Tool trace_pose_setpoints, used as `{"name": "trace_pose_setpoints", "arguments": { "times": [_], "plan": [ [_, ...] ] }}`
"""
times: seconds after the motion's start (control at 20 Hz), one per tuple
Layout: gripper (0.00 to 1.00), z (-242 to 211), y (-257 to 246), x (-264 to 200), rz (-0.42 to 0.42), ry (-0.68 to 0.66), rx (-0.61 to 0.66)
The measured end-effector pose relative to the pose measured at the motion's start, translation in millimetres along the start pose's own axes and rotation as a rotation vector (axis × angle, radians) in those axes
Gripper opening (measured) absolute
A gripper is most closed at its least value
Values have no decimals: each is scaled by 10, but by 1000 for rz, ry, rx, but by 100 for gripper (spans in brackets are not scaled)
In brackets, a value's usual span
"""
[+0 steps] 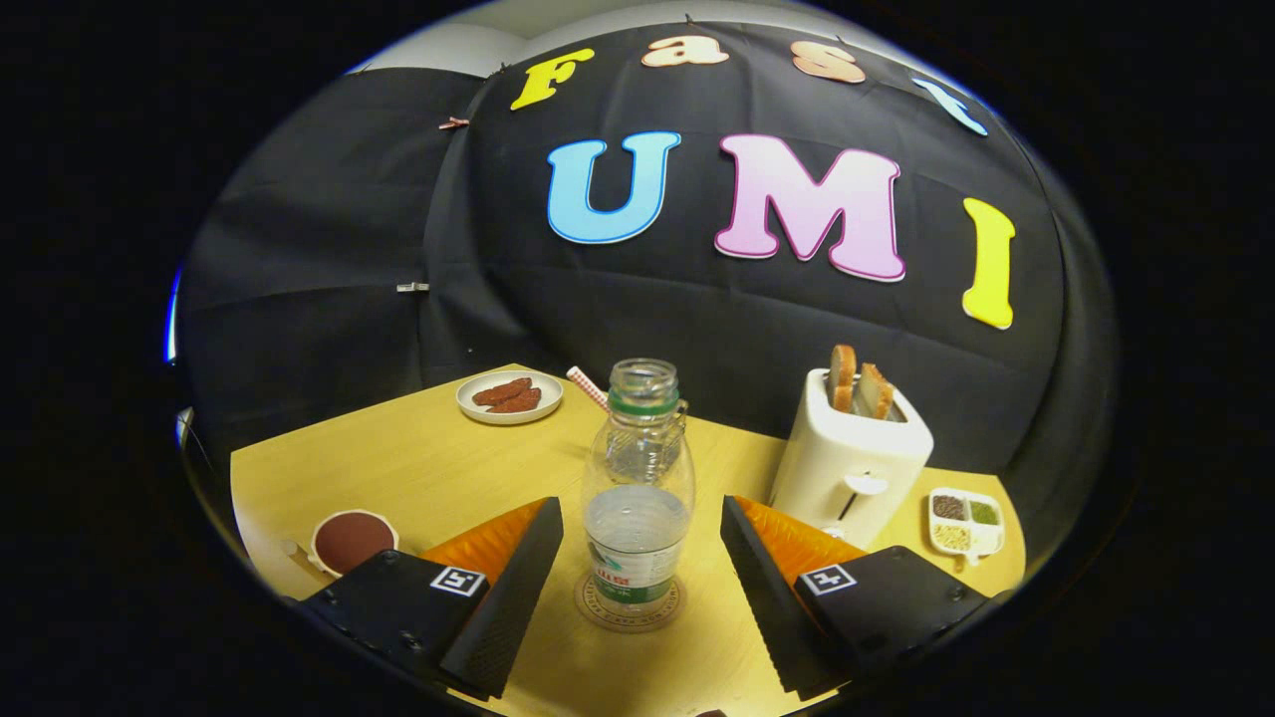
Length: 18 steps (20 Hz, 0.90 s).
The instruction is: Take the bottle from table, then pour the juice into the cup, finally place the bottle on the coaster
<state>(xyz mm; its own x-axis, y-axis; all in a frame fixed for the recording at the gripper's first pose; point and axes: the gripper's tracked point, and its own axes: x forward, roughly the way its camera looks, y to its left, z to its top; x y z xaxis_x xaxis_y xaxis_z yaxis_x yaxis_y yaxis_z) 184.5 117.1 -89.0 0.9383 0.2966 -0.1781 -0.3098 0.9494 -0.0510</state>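
**Bottle upright on the coaster, fingers spread to either side**

The bottle (637, 498) stands upright in the lower middle of the frame, its long axis vertical, its base resting on the round coaster (629, 601). It is uncapped and clear, with a green ring below the neck and liquid filling roughly the lower half. The gripper (637, 568) faces it head on: the fingers are spread wide, one to each side of the bottle's lower body, and a gap of bare table (418, 468) shows between each finger and the plastic. Neither finger touches it, so nothing is held.

Judged from this layout, the bottle already sits where the task wants it, and the likely next move is a straight pull back along the fingers' own line, keeping clear of the bottle's sides so it does not tip.

The cup (351, 540), holding a dark reddish liquid, sits at the lower left, just beyond the left-hand finger. A red-and-white striped straw (588, 387) pokes out behind the bottle's shoulder.

The bottle's label carries a green and white print with red characters, too small and curved to read. Lettering runs around the coaster's rim, likewise illegible.
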Motion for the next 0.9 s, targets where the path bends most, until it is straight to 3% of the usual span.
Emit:
{"name": "trace_pose_setpoints", "arguments": {
  "times": [0.35,0.55,0.9],
  "plan": [
    [98,978,-253,-899,-134,-128,-38],
    [98,1406,-416,-1531,-232,-162,33],
    [98,1348,-684,-2621,-408,-152,76]
  ]
}}
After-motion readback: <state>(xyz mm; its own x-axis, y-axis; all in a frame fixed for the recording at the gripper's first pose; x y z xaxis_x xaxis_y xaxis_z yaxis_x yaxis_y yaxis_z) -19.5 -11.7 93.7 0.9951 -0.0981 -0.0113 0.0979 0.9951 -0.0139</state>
